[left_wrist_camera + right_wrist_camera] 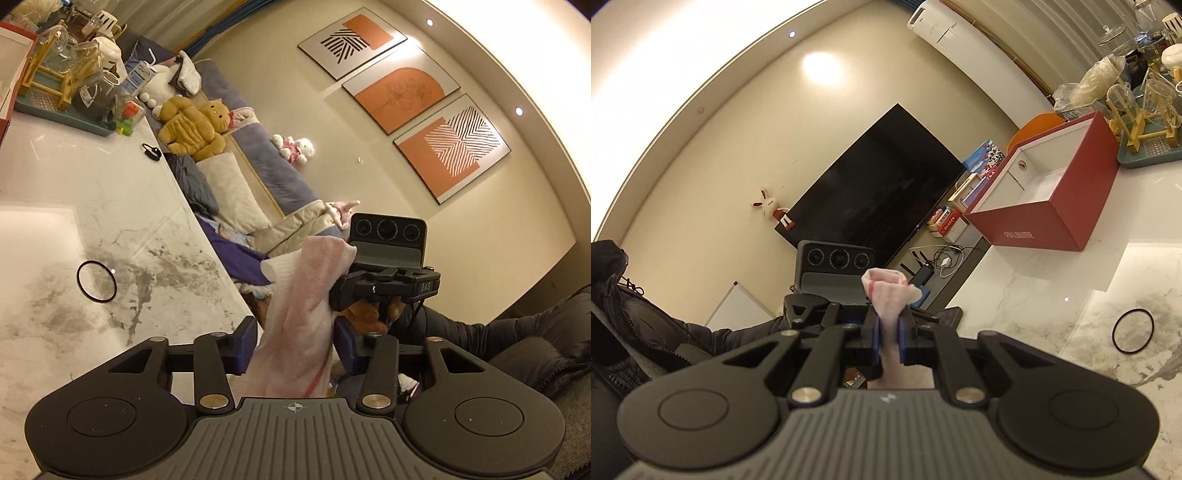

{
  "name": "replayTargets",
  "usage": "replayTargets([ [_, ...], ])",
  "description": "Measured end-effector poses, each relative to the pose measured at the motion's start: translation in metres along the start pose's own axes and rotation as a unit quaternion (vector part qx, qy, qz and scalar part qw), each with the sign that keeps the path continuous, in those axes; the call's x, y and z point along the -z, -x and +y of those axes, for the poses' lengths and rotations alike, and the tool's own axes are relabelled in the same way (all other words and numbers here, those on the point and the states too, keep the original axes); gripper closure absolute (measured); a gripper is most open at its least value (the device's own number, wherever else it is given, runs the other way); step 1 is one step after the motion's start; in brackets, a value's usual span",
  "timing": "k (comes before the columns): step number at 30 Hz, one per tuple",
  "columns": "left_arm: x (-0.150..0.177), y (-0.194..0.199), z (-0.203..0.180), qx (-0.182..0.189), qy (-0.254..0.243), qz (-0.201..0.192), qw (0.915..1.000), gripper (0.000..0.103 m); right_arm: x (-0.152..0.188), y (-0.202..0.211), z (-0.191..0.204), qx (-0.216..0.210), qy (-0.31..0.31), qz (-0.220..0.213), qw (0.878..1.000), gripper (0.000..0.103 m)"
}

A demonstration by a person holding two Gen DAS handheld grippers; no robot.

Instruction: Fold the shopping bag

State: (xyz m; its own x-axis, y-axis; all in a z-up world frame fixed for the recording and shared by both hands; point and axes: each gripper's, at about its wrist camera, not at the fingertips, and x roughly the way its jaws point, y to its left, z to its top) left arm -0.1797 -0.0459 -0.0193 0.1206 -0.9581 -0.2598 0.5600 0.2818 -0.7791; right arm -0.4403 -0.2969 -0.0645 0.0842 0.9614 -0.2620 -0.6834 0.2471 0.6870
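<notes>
The shopping bag (306, 295) is a pink and white roll of thin fabric, held in the air between the two grippers, which face each other. In the left wrist view it runs up between the blue pads (248, 345) of my left gripper (295, 343), which close against its sides. The far end reaches my right gripper (343, 291), held by a hand. In the right wrist view my right gripper (888, 332) is shut tight on the bag (888, 291), whose crumpled end sticks out past the pads. The left gripper's body (812, 306) shows just behind.
A white marble table (92, 184) lies alongside, with a black ring (96, 281) (1133, 331) on it. An open red box (1052, 206) and a tray of glassware (62, 107) stand further along. A sofa with plush toys (192, 125), a television (879, 173) and a dark-jacketed person (517, 332) surround it.
</notes>
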Motion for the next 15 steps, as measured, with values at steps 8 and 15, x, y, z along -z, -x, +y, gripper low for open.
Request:
replayTargets([
  [8,0.0,-0.007,-0.004,-0.008,0.019,0.018,0.9996,0.085,0.003,0.004,-0.004,0.009,-0.014,0.005,1.0,0.094],
  [15,0.007,-0.003,0.015,-0.13,0.028,0.05,0.9898,0.089,0.002,0.007,-0.018,0.141,0.027,-0.011,0.99,0.064],
])
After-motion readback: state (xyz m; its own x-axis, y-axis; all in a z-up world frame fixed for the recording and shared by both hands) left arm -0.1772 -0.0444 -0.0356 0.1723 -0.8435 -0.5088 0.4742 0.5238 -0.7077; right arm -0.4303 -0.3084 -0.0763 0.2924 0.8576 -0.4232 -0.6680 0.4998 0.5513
